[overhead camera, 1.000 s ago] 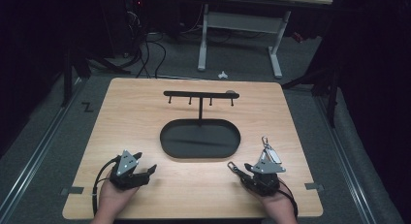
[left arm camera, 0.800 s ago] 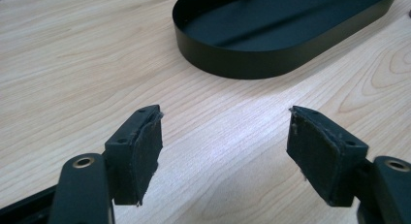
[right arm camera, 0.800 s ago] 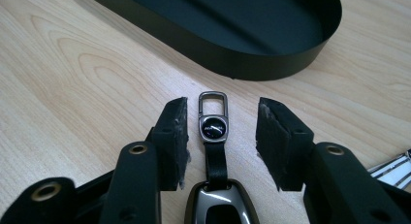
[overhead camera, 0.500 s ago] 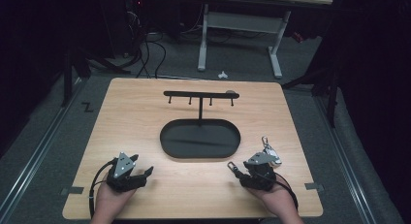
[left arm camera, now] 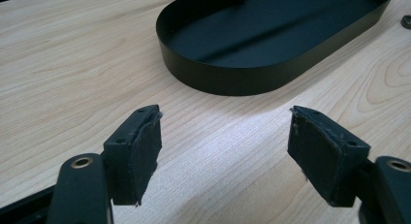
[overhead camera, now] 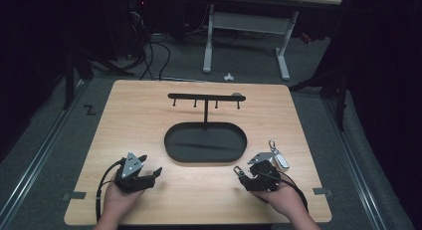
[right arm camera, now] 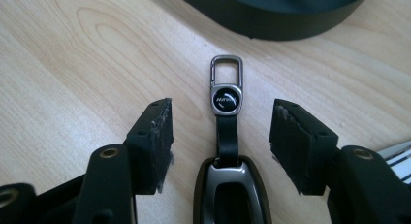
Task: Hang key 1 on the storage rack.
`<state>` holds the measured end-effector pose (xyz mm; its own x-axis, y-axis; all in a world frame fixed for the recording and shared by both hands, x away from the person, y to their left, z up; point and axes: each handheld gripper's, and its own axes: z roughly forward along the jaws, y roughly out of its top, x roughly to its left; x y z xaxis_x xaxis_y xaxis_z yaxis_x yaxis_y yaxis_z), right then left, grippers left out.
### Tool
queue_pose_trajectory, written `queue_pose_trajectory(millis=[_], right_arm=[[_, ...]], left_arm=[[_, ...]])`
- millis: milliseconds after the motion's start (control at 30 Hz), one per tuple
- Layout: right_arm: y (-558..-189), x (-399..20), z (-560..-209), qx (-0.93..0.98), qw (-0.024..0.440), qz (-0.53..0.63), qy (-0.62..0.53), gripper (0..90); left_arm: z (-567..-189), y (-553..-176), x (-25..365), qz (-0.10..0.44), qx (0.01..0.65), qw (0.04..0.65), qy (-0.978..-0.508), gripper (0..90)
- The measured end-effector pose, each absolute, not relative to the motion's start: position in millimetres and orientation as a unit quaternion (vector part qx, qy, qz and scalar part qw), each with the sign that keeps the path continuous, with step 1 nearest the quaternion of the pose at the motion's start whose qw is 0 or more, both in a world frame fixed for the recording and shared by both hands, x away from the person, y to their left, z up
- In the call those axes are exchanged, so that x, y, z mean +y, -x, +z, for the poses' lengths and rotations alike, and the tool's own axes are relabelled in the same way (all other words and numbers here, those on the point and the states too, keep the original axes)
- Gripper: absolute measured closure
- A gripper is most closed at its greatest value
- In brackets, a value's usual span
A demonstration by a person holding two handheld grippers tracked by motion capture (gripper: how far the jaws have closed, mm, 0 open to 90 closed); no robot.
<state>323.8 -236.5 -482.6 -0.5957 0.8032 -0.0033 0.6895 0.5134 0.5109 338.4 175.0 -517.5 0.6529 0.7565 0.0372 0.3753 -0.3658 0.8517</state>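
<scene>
A dark key fob [right arm camera: 231, 192] with a black strap and a metal clasp [right arm camera: 226, 71] lies flat on the wooden table. My right gripper [right arm camera: 220, 120] stands over it, open. Its jaws have just been opening, and the strap runs between the pads without touching them. From above, the right gripper [overhead camera: 247, 174] sits near the table's front right, with the clasp [overhead camera: 239, 169] poking out toward the black oval tray [overhead camera: 169, 145]. My left gripper [left arm camera: 225, 132] is open and holds nothing. It rests at the front left [overhead camera: 151, 165], facing the tray [left arm camera: 232, 78].
A black hook rack [overhead camera: 205, 96] rises from the tray's far side. A silver key-like item with a ring [overhead camera: 279, 160] lies just right of the right gripper. The tray wall [right arm camera: 271, 25] is close ahead of the clasp. Dark floor, cables and another desk lie beyond the table.
The right gripper has edged slightly left, away from the silver item. The left gripper has stayed where it was.
</scene>
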Motion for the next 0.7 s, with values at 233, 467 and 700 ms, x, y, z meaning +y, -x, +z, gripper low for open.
queue_pose_trajectory(millis=[233,467,700], right_arm=[[-335,-235,-477,0.873,0.084,0.188,-0.443,38.3],[-339,-231,-475,0.886,0.064,0.166,-0.429,39.3],[-340,-227,-474,0.892,0.054,0.141,-0.427,36.4]], left_arm=[[-518,-343,170,0.215,0.350,0.439,-0.799,28.4],[-518,-344,165,0.209,0.344,0.443,-0.801,28.5],[-518,-343,163,0.206,0.336,0.444,-0.804,28.3]])
